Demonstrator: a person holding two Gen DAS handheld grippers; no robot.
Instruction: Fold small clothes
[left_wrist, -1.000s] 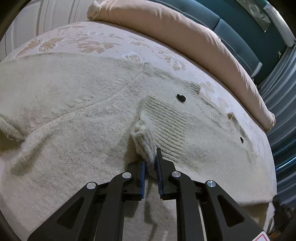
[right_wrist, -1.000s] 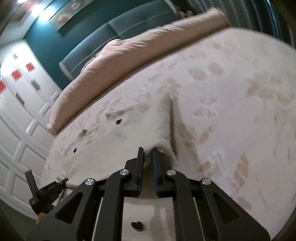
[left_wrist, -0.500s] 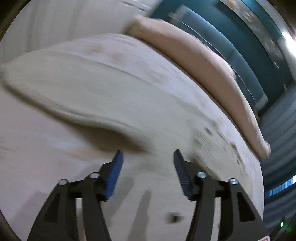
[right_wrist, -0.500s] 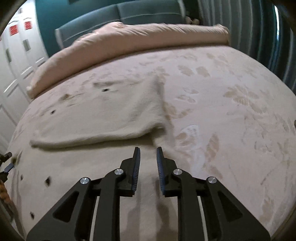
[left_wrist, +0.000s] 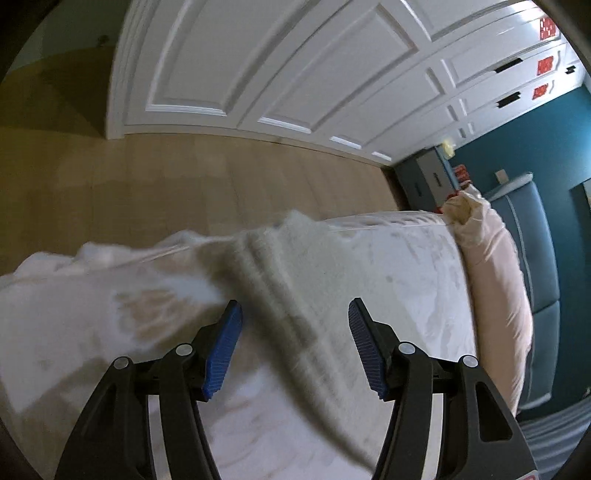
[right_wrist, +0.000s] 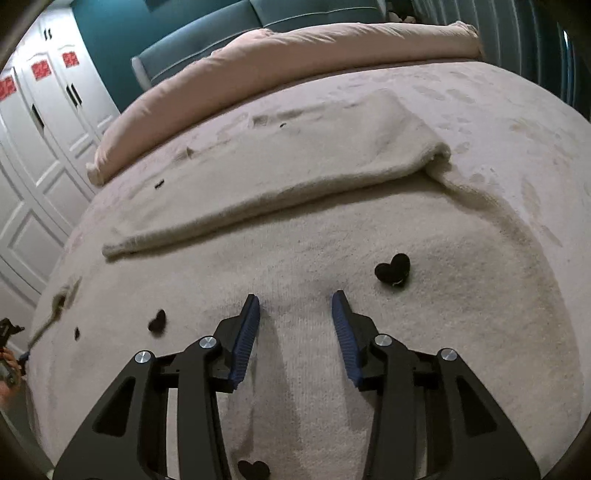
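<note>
Left wrist view: the left gripper (left_wrist: 293, 354) is spread and empty over the blurred knitted sweater (left_wrist: 295, 280) near the bed (left_wrist: 413, 266) edge.

Right wrist view: the right gripper (right_wrist: 295, 332), jaws just opening, holds nothing; the folded sleeve (right_wrist: 288, 173) lies flat. A careless next grab may drag the fold open.

Left wrist view looks down past its fingers across the bed's edge (left_wrist: 388, 236) toward the floor (left_wrist: 184, 184) and white wardrobe doors (left_wrist: 295, 74), blurred. Right wrist view sits low and close over the cream sweater (right_wrist: 295, 229), facing the long pink pillow (right_wrist: 332, 51). Both catch bed, pillow (left_wrist: 495, 277), wardrobe (right_wrist: 44, 122).
</note>
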